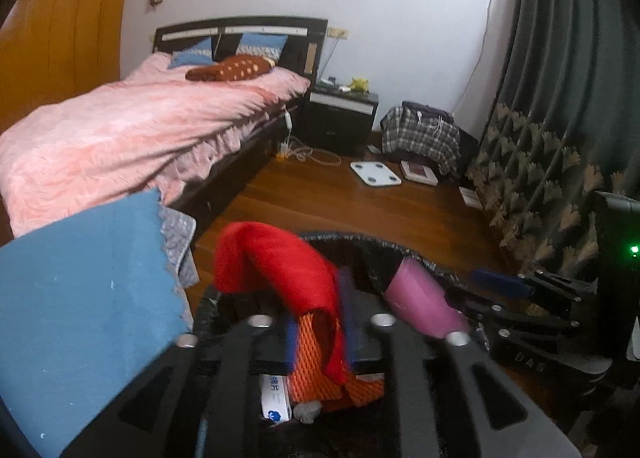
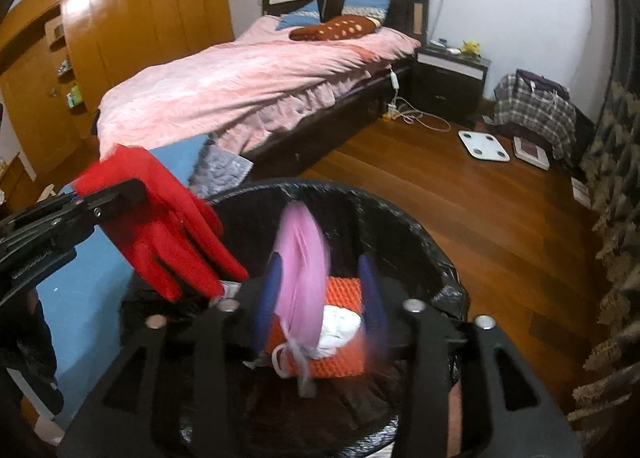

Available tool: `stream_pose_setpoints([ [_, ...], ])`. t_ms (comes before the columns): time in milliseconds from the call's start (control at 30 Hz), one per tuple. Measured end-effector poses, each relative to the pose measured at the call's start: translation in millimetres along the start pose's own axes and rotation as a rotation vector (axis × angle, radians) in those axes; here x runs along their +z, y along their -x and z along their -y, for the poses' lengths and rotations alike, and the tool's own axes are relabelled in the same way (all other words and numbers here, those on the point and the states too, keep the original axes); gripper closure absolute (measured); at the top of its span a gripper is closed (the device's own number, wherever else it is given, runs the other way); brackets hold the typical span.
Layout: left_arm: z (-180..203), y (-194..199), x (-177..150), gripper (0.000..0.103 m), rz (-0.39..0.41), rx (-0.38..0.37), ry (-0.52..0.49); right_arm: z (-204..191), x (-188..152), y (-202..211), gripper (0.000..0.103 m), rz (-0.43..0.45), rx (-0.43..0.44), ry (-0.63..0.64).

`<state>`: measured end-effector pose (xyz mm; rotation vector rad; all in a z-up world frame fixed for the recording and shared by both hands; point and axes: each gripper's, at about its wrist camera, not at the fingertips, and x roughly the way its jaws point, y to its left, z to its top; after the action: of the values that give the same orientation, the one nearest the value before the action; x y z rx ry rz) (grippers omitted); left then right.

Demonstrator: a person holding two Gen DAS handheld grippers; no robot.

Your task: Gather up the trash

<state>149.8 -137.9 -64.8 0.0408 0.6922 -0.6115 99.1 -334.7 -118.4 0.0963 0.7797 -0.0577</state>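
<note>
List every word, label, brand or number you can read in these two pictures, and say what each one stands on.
"DAS": raised letters on the black body of the right tongs, seen from the left wrist; the last letter is unsure.
White box with blue print in the lined bin: blurred characters, not readable.
Raised lettering on the left tongs' body: too blurred to read.
Nothing else is legible.

red glove point(image 2: 168, 225): limp fabric, fingers hanging toward 5 o'clock over the bin's 9 o'clock rim
pink item point(image 2: 300, 266): soft, blurred, upright above the bin's middle, white strings trailing at its lower end
bin point(image 2: 420, 242): round, black liner folded over the rim
inside bin: orange mesh point(image 2: 344, 362), white wad point(image 2: 340, 324), small white box point(image 1: 276, 398) at 7 o'clock
</note>
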Motion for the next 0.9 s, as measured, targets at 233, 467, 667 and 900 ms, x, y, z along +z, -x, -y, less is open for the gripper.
stream_pose_setpoints([
  [233, -9, 7, -4, 0.033, -0.001, 0.03, 0.017, 8, -9, 4, 0.018, 0.015, -0.022, -0.019],
  [467, -22, 45, -3, 0.008, 0.047, 0.129, 0.019, -4, -1, 30, 0.007, 0.04, 0.021, -0.034],
  [667, -28, 82, -3, 0.006, 0.079, 0.186, 0.028, -27, 9, 60, 0.006, 0.071, 0.067, -0.012],
  [900, -29, 122, -9, 0.006, 0.101, 0.239, 0.039, -50, 19, 93, 0.006, 0.104, 0.11, 0.017],
])
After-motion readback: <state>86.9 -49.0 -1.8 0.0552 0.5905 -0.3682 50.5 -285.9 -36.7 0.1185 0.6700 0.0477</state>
